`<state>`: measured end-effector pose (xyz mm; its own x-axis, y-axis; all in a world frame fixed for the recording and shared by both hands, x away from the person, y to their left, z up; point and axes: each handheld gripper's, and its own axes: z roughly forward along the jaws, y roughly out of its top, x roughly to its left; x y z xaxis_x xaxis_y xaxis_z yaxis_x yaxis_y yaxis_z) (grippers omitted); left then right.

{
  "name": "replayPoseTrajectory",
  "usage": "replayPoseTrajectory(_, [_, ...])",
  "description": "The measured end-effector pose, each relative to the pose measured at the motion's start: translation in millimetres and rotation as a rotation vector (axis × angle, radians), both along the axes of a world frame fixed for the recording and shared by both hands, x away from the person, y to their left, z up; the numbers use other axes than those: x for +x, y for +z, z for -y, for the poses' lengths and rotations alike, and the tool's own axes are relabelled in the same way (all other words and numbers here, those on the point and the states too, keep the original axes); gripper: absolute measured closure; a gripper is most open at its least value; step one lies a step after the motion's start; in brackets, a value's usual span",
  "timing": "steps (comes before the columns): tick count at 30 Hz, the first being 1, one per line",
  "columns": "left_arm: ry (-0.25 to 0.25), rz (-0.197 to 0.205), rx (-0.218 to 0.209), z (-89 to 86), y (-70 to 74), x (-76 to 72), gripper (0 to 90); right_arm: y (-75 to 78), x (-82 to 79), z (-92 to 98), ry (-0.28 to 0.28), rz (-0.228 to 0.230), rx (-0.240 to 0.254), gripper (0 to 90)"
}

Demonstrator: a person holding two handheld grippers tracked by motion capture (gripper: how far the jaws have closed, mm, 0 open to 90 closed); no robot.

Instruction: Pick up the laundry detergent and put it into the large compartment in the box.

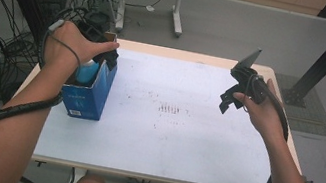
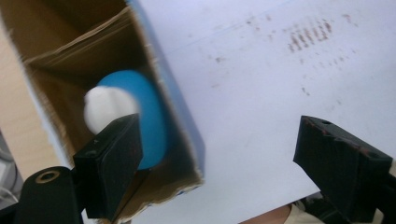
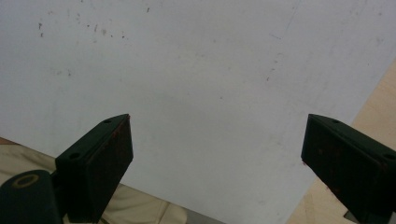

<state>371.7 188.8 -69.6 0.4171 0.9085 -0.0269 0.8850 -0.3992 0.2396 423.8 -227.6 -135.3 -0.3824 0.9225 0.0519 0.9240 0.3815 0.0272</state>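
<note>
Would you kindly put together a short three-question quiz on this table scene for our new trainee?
1. True or false: the blue bottle stands inside the blue carton.
2. The left gripper is: A) shut on the bottle, B) open, with nothing pressed between its pads, C) shut on the carton's wall.
3. Fill in: the right gripper hangs open above the white ____.

Key:
1. True; its white cap shows in the carton's open top.
2. B.
3. Table.
</note>
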Motion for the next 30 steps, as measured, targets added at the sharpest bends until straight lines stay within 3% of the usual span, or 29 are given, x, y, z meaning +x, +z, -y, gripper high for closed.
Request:
replayPoseTrajectory(5, [-0.106, -0.024, -0.006, 18.0, 0.9, 1.0, 14.2, 0.3, 4.1, 0.1, 0.000, 0.001, 0.001, 8.7])
replayPoseTrajectory(10, [-0.217, -0.015, 0.010, 39.3, 1.8, -4.4, 13.3, -2.1, 9.9, -0.5, 0.003, -0.010, 0.001, 8.7])
replayPoseTrajectory(13, [-0.289, -0.015, 0.047, 56.2, 3.7, -7.1, 13.3, -3.9, 12.7, 1.0, -0.001, -0.016, 0.002, 8.7])
replayPoseTrajectory(23, [-0.530, 0.022, 0.063, 89.6, 9.8, -15.2, 13.2, -7.4, 19.7, 6.7, -0.015, -0.026, 0.005, 8.7])
replayPoseTrajectory(30, [-0.613, 0.027, 0.069, 104.8, 10.8, -16.3, 13.1, -7.6, 24.1, 5.4, -0.014, -0.032, 0.011, 8.7])
